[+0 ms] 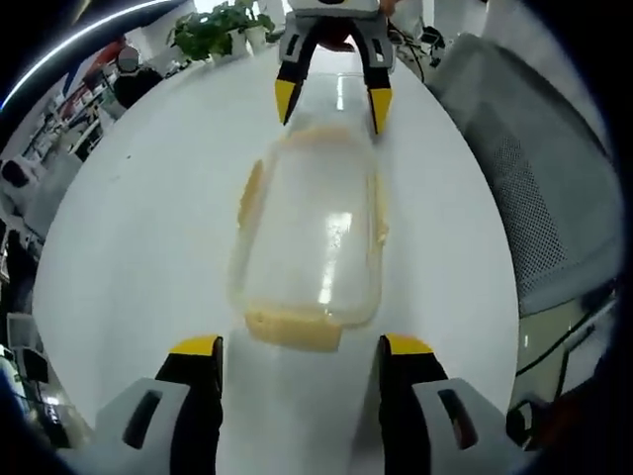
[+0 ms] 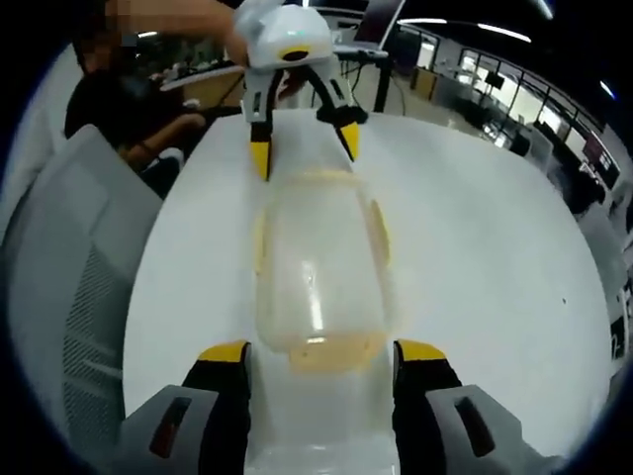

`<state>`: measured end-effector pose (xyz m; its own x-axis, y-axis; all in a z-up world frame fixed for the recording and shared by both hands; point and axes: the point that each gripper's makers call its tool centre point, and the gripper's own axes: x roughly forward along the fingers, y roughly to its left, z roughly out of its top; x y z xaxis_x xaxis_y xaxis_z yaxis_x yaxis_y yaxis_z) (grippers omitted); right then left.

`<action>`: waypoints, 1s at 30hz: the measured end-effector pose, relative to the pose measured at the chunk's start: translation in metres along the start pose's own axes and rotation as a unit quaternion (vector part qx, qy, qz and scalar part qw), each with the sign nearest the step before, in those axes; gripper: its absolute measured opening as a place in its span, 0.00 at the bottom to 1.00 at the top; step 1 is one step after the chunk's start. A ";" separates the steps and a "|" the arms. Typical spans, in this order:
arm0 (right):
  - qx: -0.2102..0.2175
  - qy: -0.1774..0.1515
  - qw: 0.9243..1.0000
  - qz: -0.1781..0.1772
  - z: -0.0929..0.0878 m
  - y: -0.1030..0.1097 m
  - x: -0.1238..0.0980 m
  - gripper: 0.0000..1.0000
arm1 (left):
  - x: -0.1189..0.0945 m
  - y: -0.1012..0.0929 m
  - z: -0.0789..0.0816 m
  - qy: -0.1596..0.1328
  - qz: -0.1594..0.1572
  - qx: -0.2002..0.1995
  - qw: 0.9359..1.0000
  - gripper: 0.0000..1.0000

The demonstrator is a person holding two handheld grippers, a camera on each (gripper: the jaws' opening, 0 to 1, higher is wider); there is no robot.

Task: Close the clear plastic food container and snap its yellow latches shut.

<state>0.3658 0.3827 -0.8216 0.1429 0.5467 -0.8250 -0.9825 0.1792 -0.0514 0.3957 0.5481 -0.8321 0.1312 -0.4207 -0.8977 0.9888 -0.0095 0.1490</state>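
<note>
1. Left gripper [image 1: 302, 346]: jaws standing wide apart, holding nothing, yellow tips flanking the near end of the container without touching it.
2. Right gripper [image 2: 321, 351]: jaws likewise spread wide and empty, sitting at the opposite end of the container; it is also showing in the left gripper view [image 1: 333, 104], beyond the container's far end.
3. Clear plastic food container [image 1: 312, 242]: lying on the white table [image 1: 138, 257], lid resting on top, between the two grippers.
4. Yellow latches [image 1: 294, 330]: showing at the container's ends and along its sides.
5. Grey mesh chair [image 1: 539, 188]: standing beside the table.
6. Potted plants [image 1: 213, 30]: sitting beyond the table's far edge.
</note>
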 end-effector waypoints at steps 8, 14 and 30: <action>0.000 0.008 1.000 0.018 -0.002 -0.002 0.004 0.56 | 0.004 0.011 0.003 0.015 -0.017 0.022 0.999 0.58; -0.004 0.022 0.999 0.026 -0.005 -0.004 0.006 0.55 | 0.009 0.000 0.005 0.012 -0.063 0.017 0.998 0.56; -0.023 0.055 0.997 0.047 -0.015 -0.004 0.015 0.50 | 0.012 0.003 0.009 0.003 -0.077 0.007 0.997 0.50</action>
<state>0.3705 0.3778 -0.8418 0.0388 0.4651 -0.8844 -0.9957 0.0925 0.0050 0.3995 0.5352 -0.8386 -0.0215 -0.4081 -0.9127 0.9962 -0.0859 0.0149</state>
